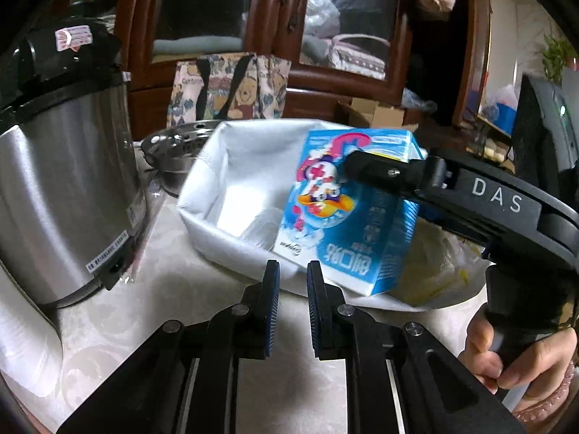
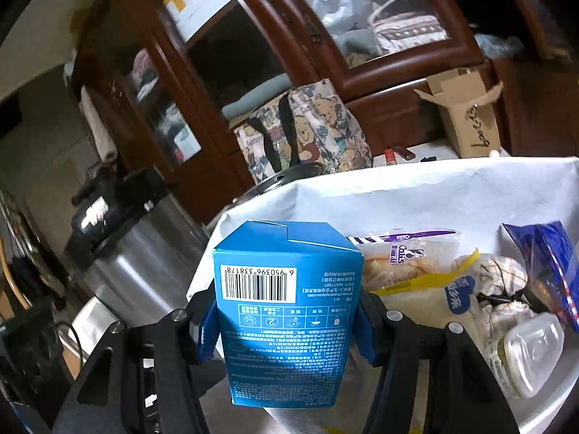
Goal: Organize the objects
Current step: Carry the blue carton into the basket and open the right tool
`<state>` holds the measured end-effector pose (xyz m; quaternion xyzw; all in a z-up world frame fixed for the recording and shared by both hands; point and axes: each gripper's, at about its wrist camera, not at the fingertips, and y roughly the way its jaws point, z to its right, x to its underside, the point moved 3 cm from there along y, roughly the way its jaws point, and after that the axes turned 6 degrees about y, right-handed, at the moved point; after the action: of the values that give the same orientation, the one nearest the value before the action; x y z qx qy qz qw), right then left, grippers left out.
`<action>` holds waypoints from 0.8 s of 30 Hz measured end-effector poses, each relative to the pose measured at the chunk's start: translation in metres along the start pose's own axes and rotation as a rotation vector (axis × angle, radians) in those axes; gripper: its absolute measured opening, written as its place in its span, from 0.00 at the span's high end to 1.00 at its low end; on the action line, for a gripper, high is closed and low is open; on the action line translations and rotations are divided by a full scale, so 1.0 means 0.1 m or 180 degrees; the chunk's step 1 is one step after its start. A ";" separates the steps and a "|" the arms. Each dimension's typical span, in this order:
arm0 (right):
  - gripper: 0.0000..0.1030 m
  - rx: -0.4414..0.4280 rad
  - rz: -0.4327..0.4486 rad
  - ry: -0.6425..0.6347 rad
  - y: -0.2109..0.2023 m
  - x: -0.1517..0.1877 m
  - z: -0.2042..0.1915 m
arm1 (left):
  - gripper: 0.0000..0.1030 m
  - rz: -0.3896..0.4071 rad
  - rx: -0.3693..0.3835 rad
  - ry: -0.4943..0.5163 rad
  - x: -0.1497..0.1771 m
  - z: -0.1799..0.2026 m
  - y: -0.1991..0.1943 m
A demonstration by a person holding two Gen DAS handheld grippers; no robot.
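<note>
A blue carton [image 2: 286, 289] with a barcode and a cartoon duck on its front [image 1: 343, 224] hangs over the near left corner of a white fabric bin [image 2: 398, 188]. My right gripper [image 2: 286, 325] is shut on it, a blue pad pressed on each side. In the left wrist view the carton is tilted above the bin's rim [image 1: 202, 195], with one right finger [image 1: 380, 170] across its top. My left gripper [image 1: 293, 289] hovers low over the pale tabletop just in front of the bin. It is shut, with nothing between its pads.
A steel pressure cooker [image 1: 65, 188] stands left of the bin, a steel steamer pan [image 1: 173, 144] behind it. The bin holds snack packets [image 2: 398, 264], a blue bag [image 2: 546, 253] and a small jar [image 2: 524, 350]. A bear-print tote [image 1: 231, 86] and cardboard box [image 2: 466, 115] sit behind.
</note>
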<state>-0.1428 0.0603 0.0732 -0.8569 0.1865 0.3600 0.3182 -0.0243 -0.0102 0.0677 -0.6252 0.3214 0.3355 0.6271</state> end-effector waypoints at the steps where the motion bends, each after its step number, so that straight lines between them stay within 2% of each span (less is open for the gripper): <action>1: 0.44 0.0019 -0.0045 -0.0054 0.02 0.02 -0.03 | 0.86 -0.0006 -0.0003 0.0011 0.01 0.01 0.00; 6: 0.43 0.0104 -0.0129 -0.0305 0.08 0.10 -0.15 | 0.84 -0.0001 0.0033 -0.0052 0.02 -0.01 -0.01; 10: 0.42 0.0000 0.0079 -0.0257 -0.15 0.02 -0.12 | 0.84 0.0064 -0.0018 -0.0110 0.01 -0.06 -0.07; 12: 0.37 -0.0017 0.0294 -0.0261 -0.35 -0.03 -0.10 | 0.83 0.0128 0.0010 -0.0122 -0.01 -0.06 -0.11; 13: 0.26 -0.0032 0.0370 -0.0274 -0.42 -0.05 -0.10 | 0.82 0.0159 0.0035 -0.0126 -0.01 -0.06 -0.13; 14: 0.19 -0.0040 0.0427 -0.0289 -0.49 -0.07 -0.10 | 0.79 0.0184 0.0052 -0.0128 -0.02 -0.05 -0.14; 17: 0.19 -0.0006 0.0544 -0.0378 -0.68 -0.07 -0.11 | 0.63 0.0230 0.0020 -0.0108 -0.03 -0.03 -0.18; 18: 0.19 0.0018 0.0561 -0.0407 -0.72 -0.06 -0.12 | 0.60 0.0257 0.0001 -0.0104 -0.03 -0.02 -0.20; 24: 0.19 0.0328 0.0587 -0.0661 -0.80 -0.01 -0.15 | 0.59 0.0278 -0.0050 0.0008 -0.05 0.03 -0.21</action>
<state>-0.0919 0.1085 0.1150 -0.7768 0.2488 0.4644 0.3450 -0.0101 -0.0074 0.0840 -0.6160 0.3465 0.3643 0.6065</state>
